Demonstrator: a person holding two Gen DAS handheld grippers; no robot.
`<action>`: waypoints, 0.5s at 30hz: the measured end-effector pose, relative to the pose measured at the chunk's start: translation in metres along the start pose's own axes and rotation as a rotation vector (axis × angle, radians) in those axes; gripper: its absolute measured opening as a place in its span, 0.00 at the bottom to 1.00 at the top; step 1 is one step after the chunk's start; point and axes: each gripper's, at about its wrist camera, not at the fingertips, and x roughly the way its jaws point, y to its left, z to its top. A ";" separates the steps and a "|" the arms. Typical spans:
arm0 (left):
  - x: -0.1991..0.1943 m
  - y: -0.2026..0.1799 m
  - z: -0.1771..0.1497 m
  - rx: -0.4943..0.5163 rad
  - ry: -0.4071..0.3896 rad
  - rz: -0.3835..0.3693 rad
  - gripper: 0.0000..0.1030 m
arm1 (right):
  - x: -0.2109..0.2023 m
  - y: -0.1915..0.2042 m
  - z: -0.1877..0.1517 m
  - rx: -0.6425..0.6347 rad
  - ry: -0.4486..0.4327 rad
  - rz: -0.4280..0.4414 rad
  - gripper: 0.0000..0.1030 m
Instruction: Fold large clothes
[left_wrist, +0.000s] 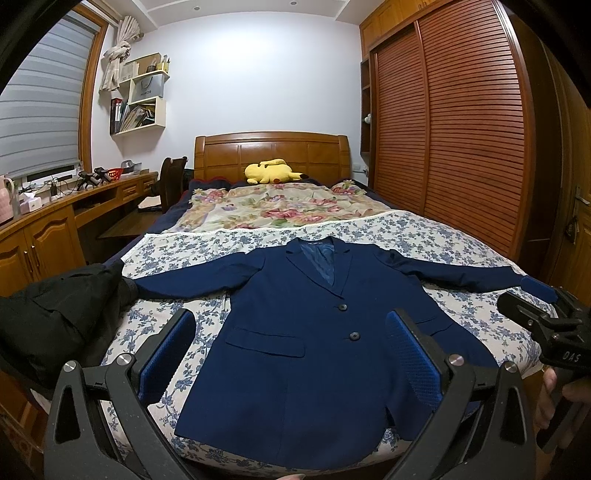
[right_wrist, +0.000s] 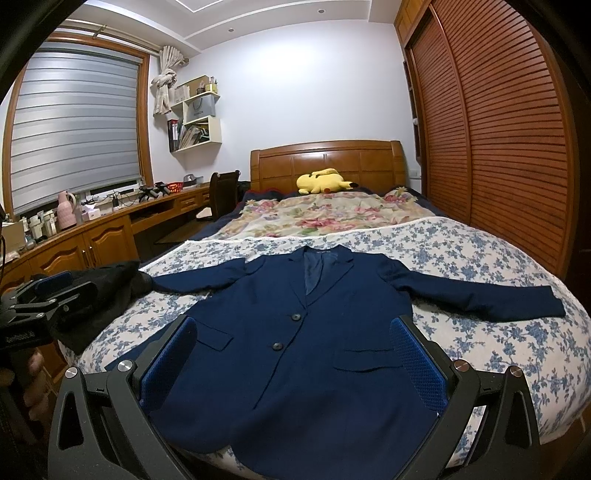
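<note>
Jacket (left_wrist: 306, 332): flat on the near half of the bed (left_wrist: 461, 236), front up, collar toward the headboard (left_wrist: 271, 155), sleeves spread to each side.
Dark garment (left_wrist: 62, 314): on the bed's left edge, touching the end of the jacket's left sleeve.
Plush toy (left_wrist: 273, 171): far end of the bed, against the headboard.
Counter (left_wrist: 40, 221): along the left wall, under the window (left_wrist: 40, 110).
Shelves (left_wrist: 142, 96): on the wall, left of the headboard.
Wardrobe (left_wrist: 461, 122): along the bed's right side.
Left gripper (left_wrist: 291, 354): above the jacket's hem, jaws apart.
Right gripper (right_wrist: 295, 365): beside it to the right, jaws apart.
</note>
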 end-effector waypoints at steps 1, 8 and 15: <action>0.000 -0.001 0.000 0.000 0.000 -0.001 1.00 | 0.000 0.000 0.000 0.000 0.000 0.000 1.00; 0.001 -0.003 -0.001 0.000 -0.001 -0.002 1.00 | 0.001 -0.001 0.001 -0.001 -0.001 0.001 1.00; 0.003 -0.003 -0.001 -0.001 0.000 -0.003 1.00 | 0.001 -0.001 0.001 -0.002 -0.001 0.003 1.00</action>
